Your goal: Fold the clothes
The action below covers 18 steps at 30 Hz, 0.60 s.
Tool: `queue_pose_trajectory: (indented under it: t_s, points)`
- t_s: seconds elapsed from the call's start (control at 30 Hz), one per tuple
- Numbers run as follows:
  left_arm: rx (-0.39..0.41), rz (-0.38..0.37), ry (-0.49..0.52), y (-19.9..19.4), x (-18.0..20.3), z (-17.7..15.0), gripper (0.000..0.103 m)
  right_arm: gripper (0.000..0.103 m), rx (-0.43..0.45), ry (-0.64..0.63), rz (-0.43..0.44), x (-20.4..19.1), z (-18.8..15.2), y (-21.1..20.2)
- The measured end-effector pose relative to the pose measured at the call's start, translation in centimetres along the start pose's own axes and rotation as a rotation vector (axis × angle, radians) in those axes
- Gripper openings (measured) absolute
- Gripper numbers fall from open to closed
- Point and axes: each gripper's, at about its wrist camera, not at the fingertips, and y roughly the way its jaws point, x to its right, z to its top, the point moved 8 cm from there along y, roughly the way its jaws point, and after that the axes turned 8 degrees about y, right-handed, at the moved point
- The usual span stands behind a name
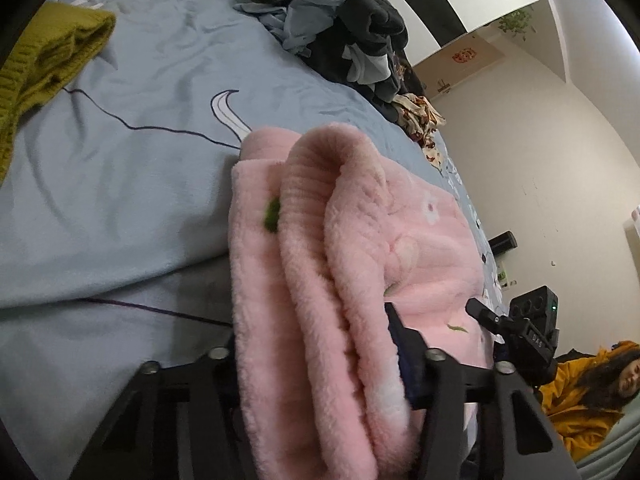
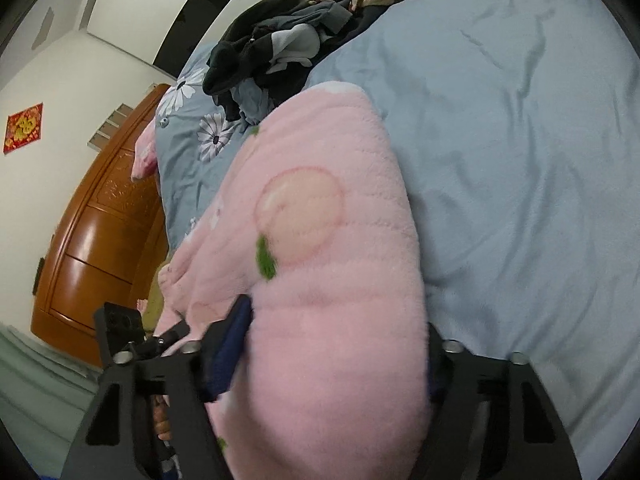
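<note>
A blue bed sheet (image 1: 132,184) spreads under me, white walls and a wooden wardrobe (image 2: 100,248) beyond. A dark clothes pile (image 1: 352,36) and a mustard knit (image 1: 44,68) lie well apart. Both my left jaws (image 1: 320,364) and right jaws (image 2: 340,364) pinch the folded pink fleece (image 1: 344,240), bunched over the bed.

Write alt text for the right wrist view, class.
The right gripper clamps a fluffy pink garment printed with a peach, held over a pale blue bedsheet. A heap of dark unfolded clothes lies beyond, and a wooden wardrobe stands at left.
</note>
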Motion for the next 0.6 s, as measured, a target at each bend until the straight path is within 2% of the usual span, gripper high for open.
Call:
queue_pose_trajectory:
  t_s: [0.1,0.17,0.3,0.6]
  points:
    - [0.011,0.009,0.005,-0.5,0.4,0.1,0.041,0.045,0.005,0.035,-0.003,-0.1,-0.2,-0.5]
    - [0.019,0.014,0.008,-0.8,0.7,0.1,0.039,0.041,0.017,0.024,-0.007,-0.7,-0.5,-1.0]
    - [0.036,0.024,0.018,-1.8,1.4,0.2,0.038,0.039,0.031,-0.003,0.013,-2.1,-1.1,-2.4]
    - [0.104,0.024,0.047,-7.0,2.7,0.4,0.037,0.039,0.008,-0.074,0.062,-6.3,-3.3,-4.0]
